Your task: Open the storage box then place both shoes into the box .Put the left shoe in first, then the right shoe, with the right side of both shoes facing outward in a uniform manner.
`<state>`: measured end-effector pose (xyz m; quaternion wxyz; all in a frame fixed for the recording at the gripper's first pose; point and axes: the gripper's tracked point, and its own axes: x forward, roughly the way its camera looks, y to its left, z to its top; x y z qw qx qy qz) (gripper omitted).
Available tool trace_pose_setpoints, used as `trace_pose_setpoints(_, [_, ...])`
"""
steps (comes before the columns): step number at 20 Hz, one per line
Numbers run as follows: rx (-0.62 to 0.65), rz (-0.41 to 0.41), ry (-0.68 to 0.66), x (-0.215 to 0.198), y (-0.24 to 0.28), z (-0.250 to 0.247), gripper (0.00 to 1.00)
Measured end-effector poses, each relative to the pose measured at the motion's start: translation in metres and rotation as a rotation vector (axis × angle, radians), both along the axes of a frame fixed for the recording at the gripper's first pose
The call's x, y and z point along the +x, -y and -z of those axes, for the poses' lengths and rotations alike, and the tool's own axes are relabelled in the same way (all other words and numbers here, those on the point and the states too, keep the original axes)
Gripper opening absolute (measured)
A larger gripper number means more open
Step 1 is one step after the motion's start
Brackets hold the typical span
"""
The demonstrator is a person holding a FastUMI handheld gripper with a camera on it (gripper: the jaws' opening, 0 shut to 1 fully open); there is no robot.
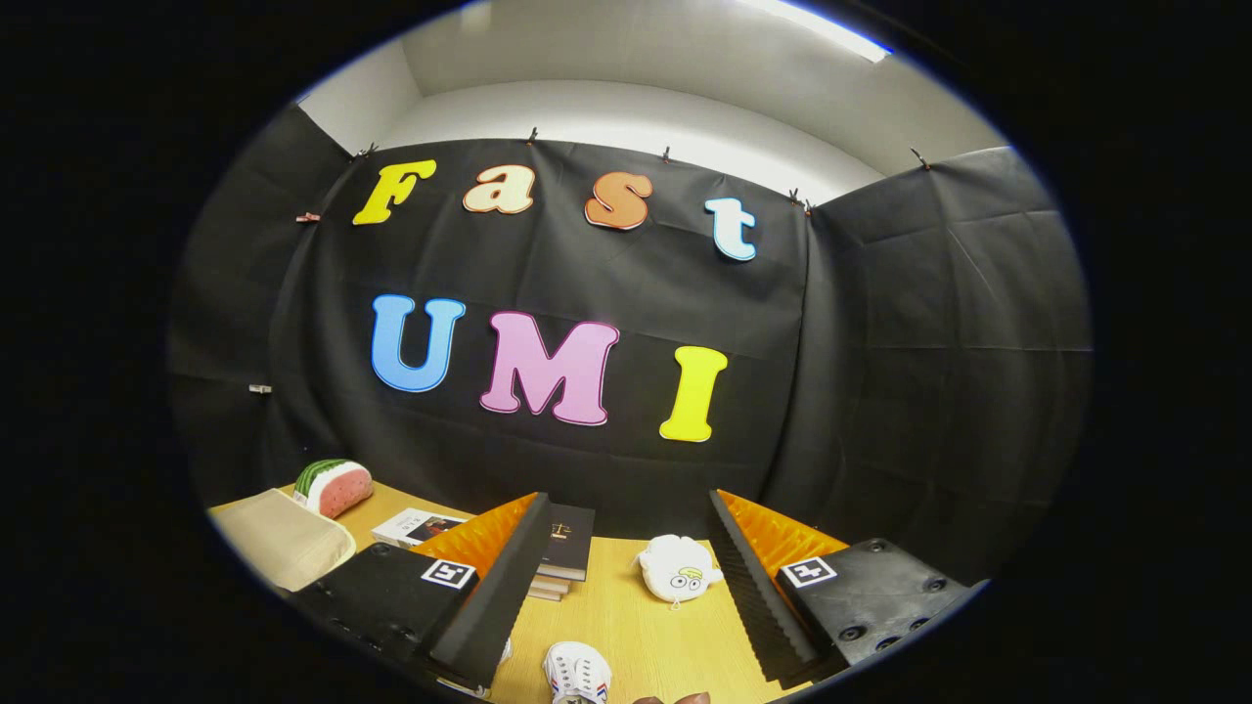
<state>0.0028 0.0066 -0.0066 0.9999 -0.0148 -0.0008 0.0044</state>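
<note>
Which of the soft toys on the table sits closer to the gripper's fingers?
The white round plush, lying just ahead between the open gripper fingers; the watermelon plush sits far off beside the beige cushion.

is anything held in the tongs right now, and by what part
Nothing is held. The tongs stand open over the table, with a white shoe lying untouched between the fingers.

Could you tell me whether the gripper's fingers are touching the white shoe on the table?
Apart. The gripper view shows the open gripper with bare wooden table between each finger and the white shoe, which lies low between them.
</note>
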Motion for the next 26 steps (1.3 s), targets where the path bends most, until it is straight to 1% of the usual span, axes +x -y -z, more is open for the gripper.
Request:
trace_pose_setpoints(2, [0.004,-0.007,-0.004,0.001,-0.003,0.001,0.97])
trace_pose_setpoints(4, [0.017,-0.032,-0.007,0.001,-0.014,0.001,0.97])
trace_pose_setpoints(8, [0.060,-0.137,-0.044,0.000,-0.050,0.004,0.97])
trace_pose_setpoints(10, [0.068,-0.222,-0.055,-0.003,-0.078,0.002,0.97])
trace_pose_setpoints(12, [0.088,-0.342,-0.077,-0.010,-0.115,0.004,0.97])
trace_pose_setpoints(15, [0.140,-0.523,-0.145,-0.023,-0.170,0.013,0.97])
trace_pose_setpoints(17, [0.191,-0.615,-0.205,-0.030,-0.201,0.020,0.98])
trace_pose_setpoints(21, [0.317,-0.728,-0.357,-0.039,-0.251,0.046,0.98])
trace_pose_setpoints(26, [0.499,-0.823,-0.575,-0.049,-0.294,0.091,0.98])
